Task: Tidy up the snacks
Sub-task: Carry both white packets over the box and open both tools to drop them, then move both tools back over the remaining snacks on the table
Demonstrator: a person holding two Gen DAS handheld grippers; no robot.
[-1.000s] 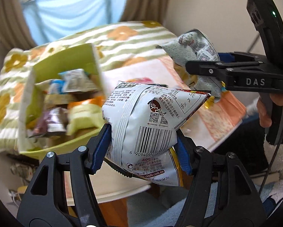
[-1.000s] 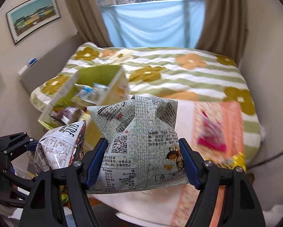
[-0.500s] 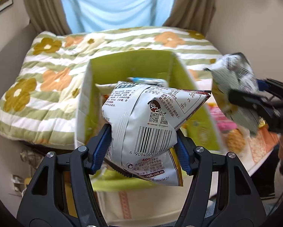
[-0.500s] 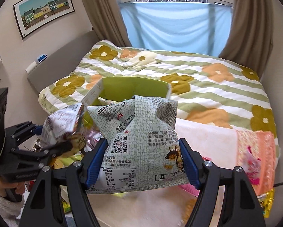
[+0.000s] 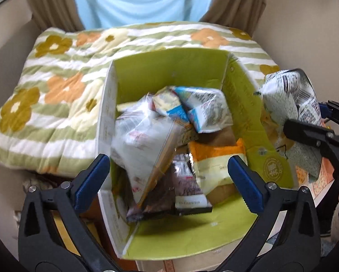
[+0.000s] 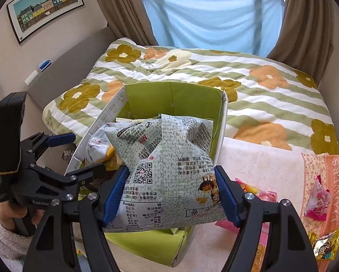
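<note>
1. My left claw: I am holding it over the open green box, its blue pads spread wide apart and gripping nothing.

2. My right claw: I am clamping it on a pale green snack bag, one pad pressing each side. The puffy bag is standing up between the pads, printed back facing the camera, barcode and square code showing. In the left view the same bag is hanging just outside the box's right wall.

3. Green box: it is sitting with flaps up at the edge of the bed, against the table.
   - White bag is lying tilted, blurred, on the left side of the heap.
   - Blue-and-white packet is resting toward the back.
   - Orange packet is lying right of centre.
   - Dark packet is lying at the front, nearest my left pads.

4. Flowered quilt: green stripes, orange and mustard flowers, spreading behind the box.

5. Table cloth: pale, lying right of the box.
   - Pink sweet packet is resting near the right edge.
   - Yellow wrapper is lying at the lower right corner.
</note>
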